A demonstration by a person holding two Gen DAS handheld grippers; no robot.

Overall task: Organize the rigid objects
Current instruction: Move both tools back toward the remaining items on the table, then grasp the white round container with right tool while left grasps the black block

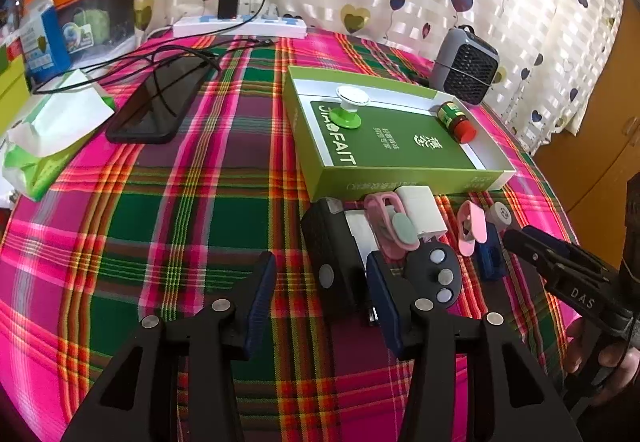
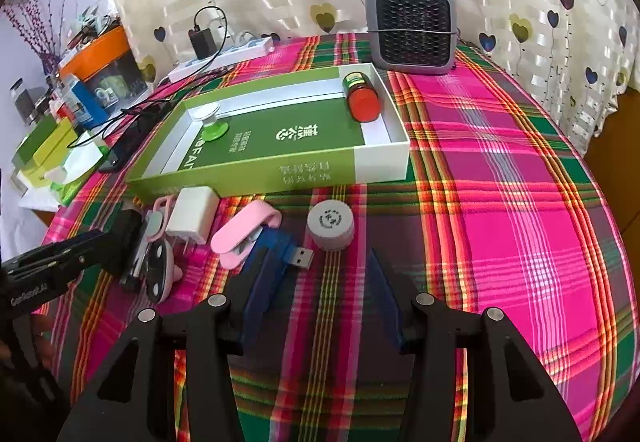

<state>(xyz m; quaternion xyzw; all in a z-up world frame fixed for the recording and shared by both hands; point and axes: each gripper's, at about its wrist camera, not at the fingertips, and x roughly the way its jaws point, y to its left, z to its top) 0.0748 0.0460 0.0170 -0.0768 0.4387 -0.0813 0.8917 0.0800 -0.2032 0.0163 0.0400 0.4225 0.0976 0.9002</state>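
Observation:
A green open box [image 1: 400, 178] [image 2: 256, 172] holds a red-capped bottle [image 1: 456, 118] [image 2: 362, 98] and a green-footed white knob [image 1: 348, 110] [image 2: 212, 124]. In front of it lie a black case [image 1: 328, 242] [image 2: 130, 232], a white charger [image 1: 424, 216] [image 2: 194, 212], pink clips [image 1: 472, 226] [image 2: 244, 232], a blue USB stick [image 2: 282, 246] and a grey round cap [image 1: 500, 216] [image 2: 331, 225]. My left gripper [image 1: 320, 266] [image 2: 96, 242] is open, with the black case between its fingers. My right gripper [image 2: 316, 258] [image 1: 520, 240] is open just behind the cap, and the USB plug lies by its left finger.
A grey fan heater [image 1: 466, 66] [image 2: 414, 28] stands behind the box. A dark phone [image 1: 160, 102], cables, a tissue pack [image 1: 52, 134] and a power strip [image 1: 240, 27] fill the back left. The plaid table drops off on the right [image 2: 600, 202]. A hand [image 1: 604, 358] holds the right gripper.

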